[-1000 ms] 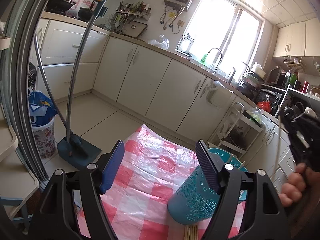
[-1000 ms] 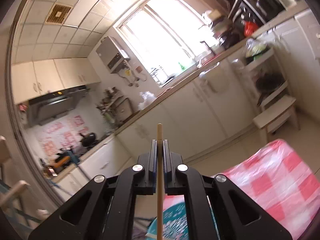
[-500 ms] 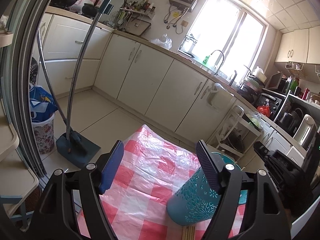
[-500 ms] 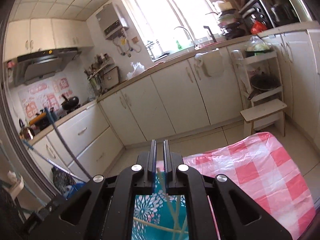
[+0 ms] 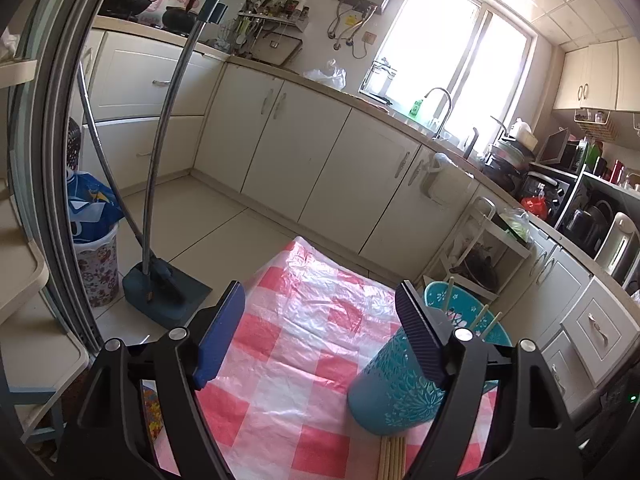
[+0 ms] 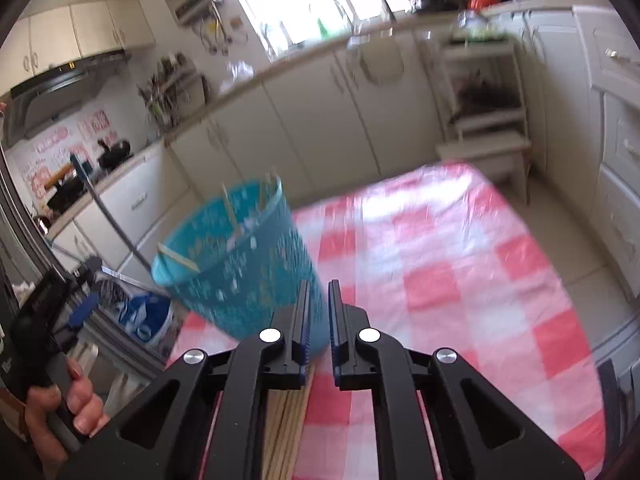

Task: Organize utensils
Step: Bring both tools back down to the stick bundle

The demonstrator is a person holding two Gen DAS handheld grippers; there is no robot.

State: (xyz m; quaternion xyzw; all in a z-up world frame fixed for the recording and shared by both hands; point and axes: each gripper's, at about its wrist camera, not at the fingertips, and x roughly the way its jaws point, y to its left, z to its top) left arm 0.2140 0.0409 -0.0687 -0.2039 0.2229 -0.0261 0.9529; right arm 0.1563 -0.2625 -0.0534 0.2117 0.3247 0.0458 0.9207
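Note:
A teal patterned cup [image 5: 400, 392] stands on the pink checked tablecloth [image 5: 304, 320], with three chopsticks [image 5: 486, 320] poking out of it. My left gripper [image 5: 320, 332] is open wide; its right finger [image 5: 420, 340] is in front of the cup's rim, its left finger well clear. A bundle of wooden chopsticks [image 5: 392, 456] lies on the cloth near me. In the right wrist view the cup [image 6: 240, 264] is blurred at the left. My right gripper [image 6: 318, 284] is shut to a slim gap with nothing in it, above the bundle [image 6: 288, 420].
A person's hand [image 6: 60, 392] holds the left gripper's handle at lower left. On the floor to the left stand a dustpan with a long handle [image 5: 164, 292] and a flowered bin [image 5: 96, 264]. Beyond the table [image 6: 440, 260] are cabinets and a step stool [image 6: 484, 148].
The right gripper, which held one chopstick upright a second ago, has let it go and dropped lower, tipping toward the table. Chopsticks now show in the cup. The left gripper stayed put.

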